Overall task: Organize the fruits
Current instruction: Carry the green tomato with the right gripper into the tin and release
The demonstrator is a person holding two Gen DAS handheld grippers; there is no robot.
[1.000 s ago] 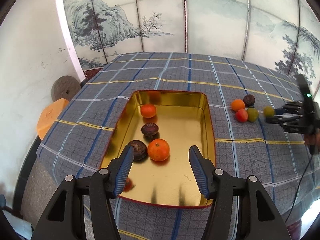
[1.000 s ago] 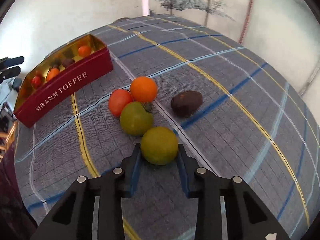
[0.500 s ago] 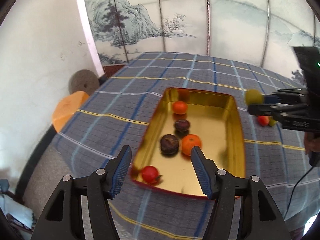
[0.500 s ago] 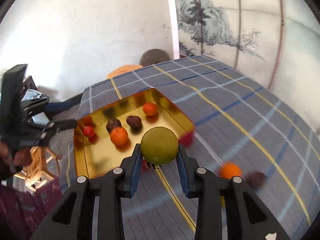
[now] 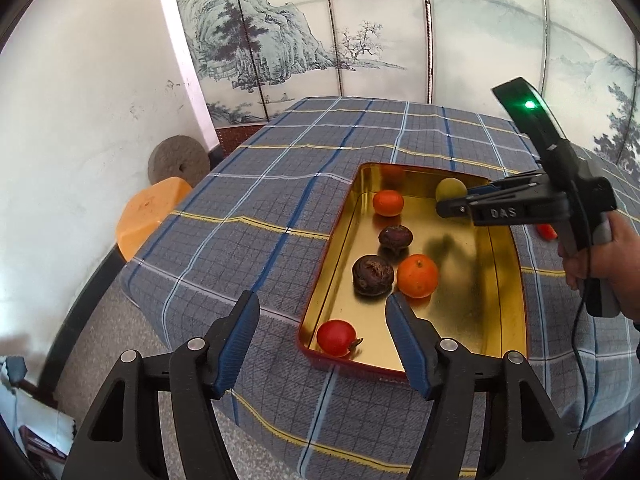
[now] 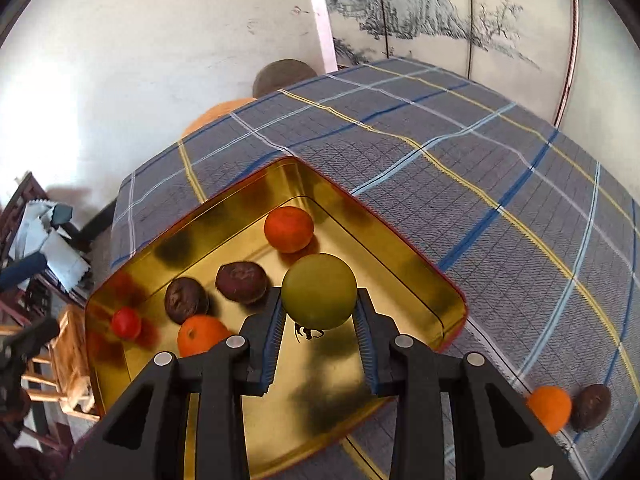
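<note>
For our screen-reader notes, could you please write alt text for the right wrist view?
The right gripper holds a green fruit between its fingers above a gold tin already containing two oranges, two dark fruits and a small red one. An orange and a dark fruit remain on the plaid tablecloth.

Black gripper (image 5: 322, 324) frames, blue ribbed pads (image 5: 404, 336), silver screws, white "DAS" lettering.

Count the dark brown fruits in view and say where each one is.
3. Two dark brown fruits lie side by side inside the gold tin; a third sits on the tablecloth beside an orange. Others may be hidden.
</note>
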